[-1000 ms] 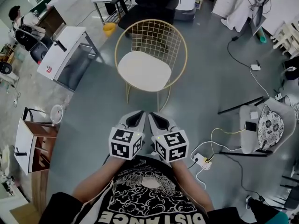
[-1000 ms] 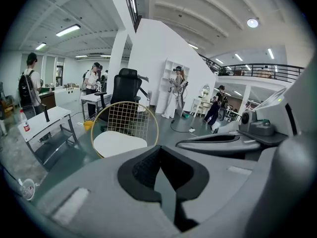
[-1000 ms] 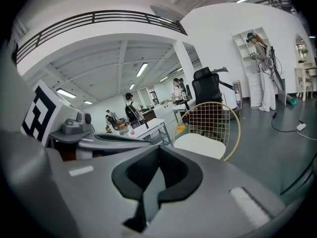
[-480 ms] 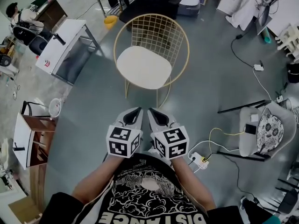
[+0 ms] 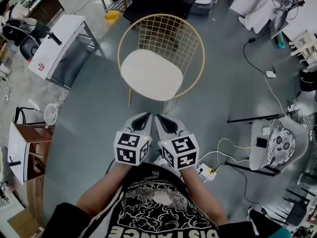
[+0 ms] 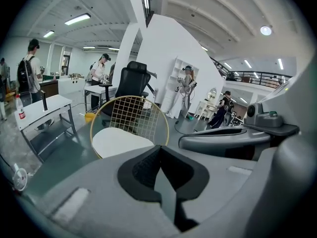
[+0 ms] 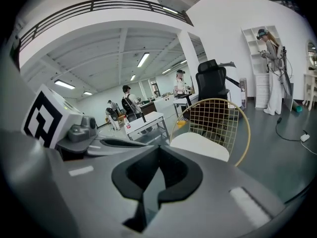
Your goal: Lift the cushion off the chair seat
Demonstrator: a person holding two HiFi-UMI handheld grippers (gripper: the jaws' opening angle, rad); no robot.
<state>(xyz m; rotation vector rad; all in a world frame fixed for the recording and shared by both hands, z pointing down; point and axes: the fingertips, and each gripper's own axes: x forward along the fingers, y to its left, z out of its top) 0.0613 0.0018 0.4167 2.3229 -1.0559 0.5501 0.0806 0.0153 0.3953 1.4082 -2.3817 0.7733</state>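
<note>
A grey workshop floor (image 5: 94, 123) stretched under a gold wire chair (image 5: 168, 36), and the white cushion (image 5: 151, 75) lay on its seat — untouched. The left gripper (image 5: 142, 119) and right gripper (image 5: 162, 120) hung side by side short of the chair's front edge, each with jaws closed together on nothing.

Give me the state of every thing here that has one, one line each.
left gripper: shut, empty, short of the chair.
right gripper: shut, empty, close beside the left one.
cushion: lying flat on the chair seat, untouched, not yet lifted.
chair: upright on the floor, backrest on the far side from the person.
</note>
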